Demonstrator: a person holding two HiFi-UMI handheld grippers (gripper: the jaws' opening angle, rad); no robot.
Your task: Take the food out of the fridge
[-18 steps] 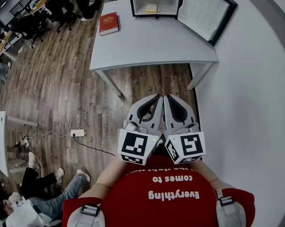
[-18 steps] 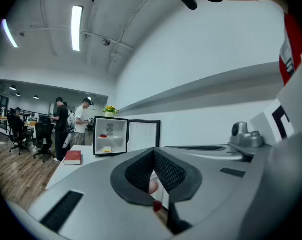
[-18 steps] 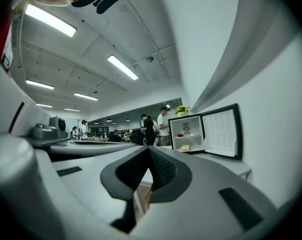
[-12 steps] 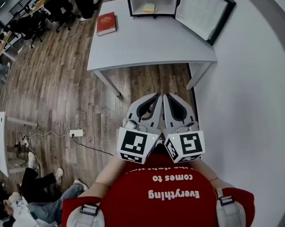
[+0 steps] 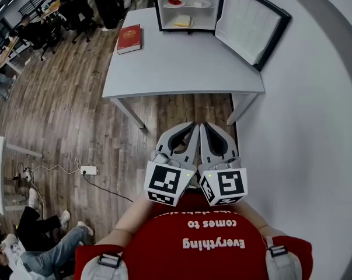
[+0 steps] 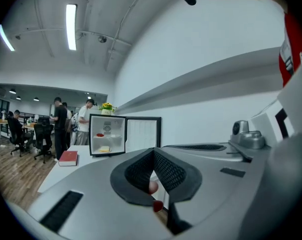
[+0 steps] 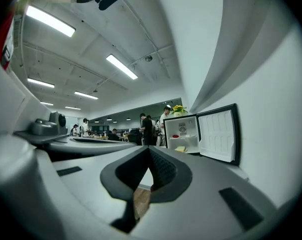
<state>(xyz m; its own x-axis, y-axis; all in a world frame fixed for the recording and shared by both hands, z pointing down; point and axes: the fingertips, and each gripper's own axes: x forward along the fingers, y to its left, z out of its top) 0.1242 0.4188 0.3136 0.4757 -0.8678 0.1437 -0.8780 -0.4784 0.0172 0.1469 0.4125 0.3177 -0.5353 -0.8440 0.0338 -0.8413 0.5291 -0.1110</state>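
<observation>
**Both grippers shut and empty; the food sits in the fridge**

Nearest us, the left gripper [image 5: 194, 126] and right gripper [image 5: 204, 126] sit side by side at our chest, each with its jaws closed on nothing. Beyond them lies the white rectangular worktop [image 5: 181, 63], with a red hardback book [image 5: 130, 38] near its far left edge. At the far end stands the small black fridge with a white lining [image 5: 157, 7], its door [image 5: 246, 23] swung open to the right. Inside, a yellow block of food [image 5: 183, 21] rests low and red food on a white plate [image 5: 174, 3] sits above. We see three risks. Closed jaws would shove the food deeper, the right gripper could knock the door, and a plate pinched by its rim might tip.
</observation>
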